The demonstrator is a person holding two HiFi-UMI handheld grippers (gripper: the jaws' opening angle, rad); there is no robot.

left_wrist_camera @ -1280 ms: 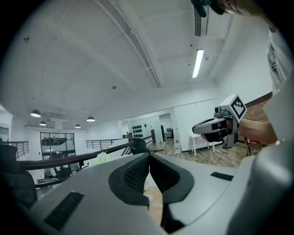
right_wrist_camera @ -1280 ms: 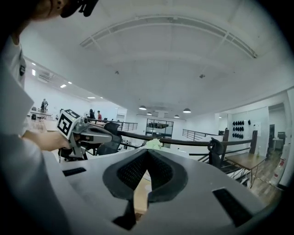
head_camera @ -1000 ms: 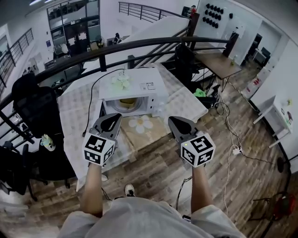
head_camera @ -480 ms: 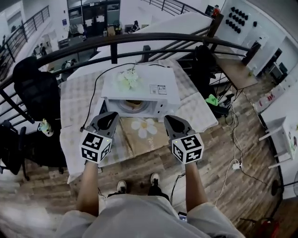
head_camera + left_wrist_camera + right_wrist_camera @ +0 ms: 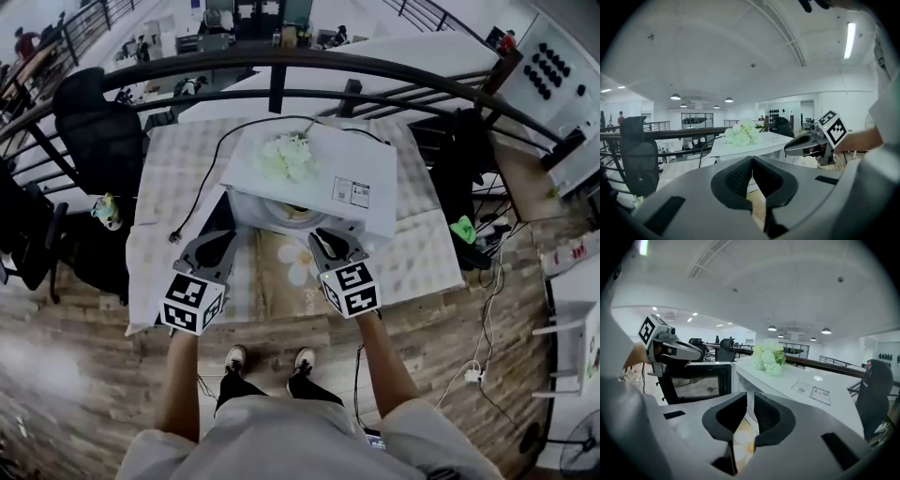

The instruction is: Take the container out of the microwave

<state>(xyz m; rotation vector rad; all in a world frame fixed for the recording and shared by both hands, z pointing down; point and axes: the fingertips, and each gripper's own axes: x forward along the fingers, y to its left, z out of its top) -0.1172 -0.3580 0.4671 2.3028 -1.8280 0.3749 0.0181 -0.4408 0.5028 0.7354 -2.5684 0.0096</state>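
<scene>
While the container [image 5: 296, 212] sits inside the open microwave [image 5: 319, 169], the right gripper [image 5: 325, 236], empty with jaws opening, is best widened fully before entry; the left gripper [image 5: 221, 238] is clenched on nothing

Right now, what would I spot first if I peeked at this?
The white microwave in the middle, door open, with pale flowers on top and a yellowish container inside. In front of it, the left tool is shut and the right tool is opening, with nothing between its jaws.
</scene>
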